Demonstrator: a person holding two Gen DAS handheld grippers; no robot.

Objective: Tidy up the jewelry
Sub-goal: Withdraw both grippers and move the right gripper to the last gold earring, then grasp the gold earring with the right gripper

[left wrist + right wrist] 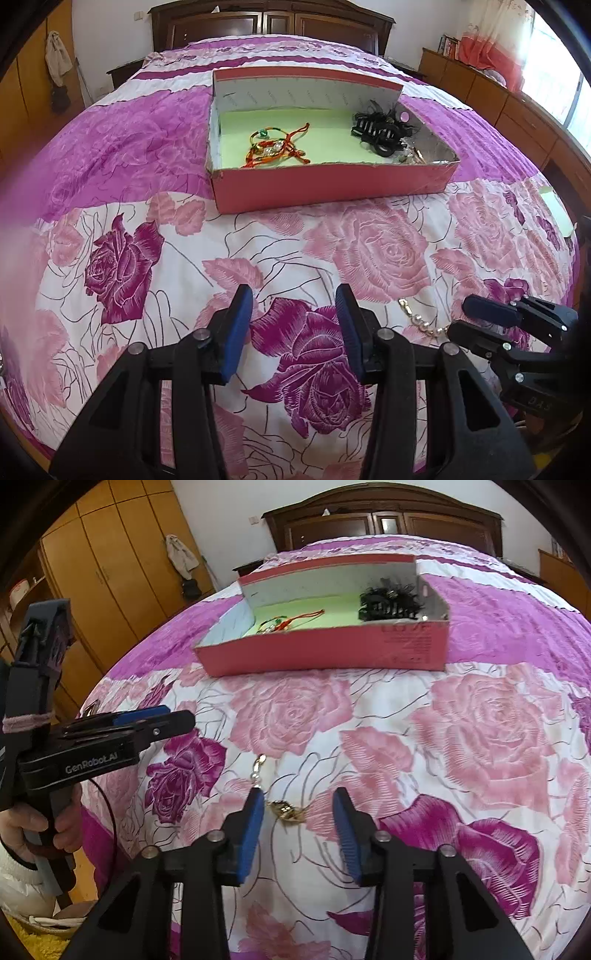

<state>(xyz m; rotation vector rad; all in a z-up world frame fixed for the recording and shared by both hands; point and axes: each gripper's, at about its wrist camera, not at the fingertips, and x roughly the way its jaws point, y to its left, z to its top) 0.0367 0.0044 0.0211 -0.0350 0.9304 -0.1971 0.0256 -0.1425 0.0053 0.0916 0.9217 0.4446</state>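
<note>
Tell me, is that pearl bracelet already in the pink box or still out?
Out. The pearl bracelet lies on the flowered bedspread, between the open fingers of the right tool, well short of the pink box.

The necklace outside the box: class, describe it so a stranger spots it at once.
Start at the pink box on the floral bedspread, then come toward the near edge. The necklace, pearls with gold links, lies loose on the cloth between the open right tongs; it is the only jewelry outside the box.

rose-print bedspread (147, 258), dark wood headboard (269, 18), yellow wardrobe (110, 572) w/ cloth (181, 555) hanging nearby.
</note>
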